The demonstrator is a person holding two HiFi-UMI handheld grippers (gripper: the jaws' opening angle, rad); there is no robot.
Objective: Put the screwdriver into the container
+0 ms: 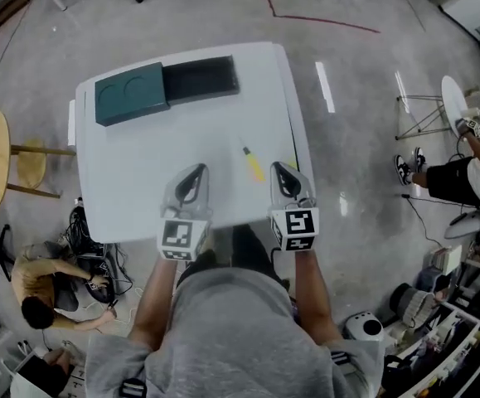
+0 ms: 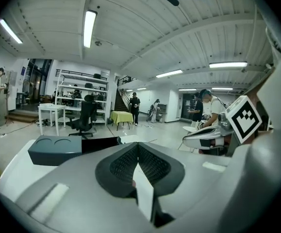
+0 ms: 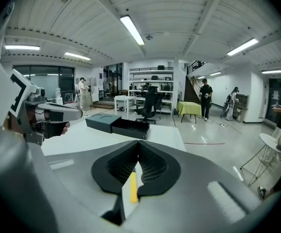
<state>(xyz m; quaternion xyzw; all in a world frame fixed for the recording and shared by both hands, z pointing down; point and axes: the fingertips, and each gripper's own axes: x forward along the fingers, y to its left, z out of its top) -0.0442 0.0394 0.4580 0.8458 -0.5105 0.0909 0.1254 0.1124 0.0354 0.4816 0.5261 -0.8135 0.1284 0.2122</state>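
The yellow screwdriver [image 1: 253,164] lies on the bench [image 1: 140,172], well apart from the container [image 1: 167,88] and on its near side. The left tool [image 1: 200,171] and right tool [image 1: 278,167] are pinched shut, holding nothing. I'd spread the right one's jaws first, then straddle the handle squarely.

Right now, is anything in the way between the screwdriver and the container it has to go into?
Nothing visible. The screwdriver lies on the table just beside the shut jaws of the right gripper. Only bare tabletop runs from it to the container at the far corner, whose black half looks open on top.
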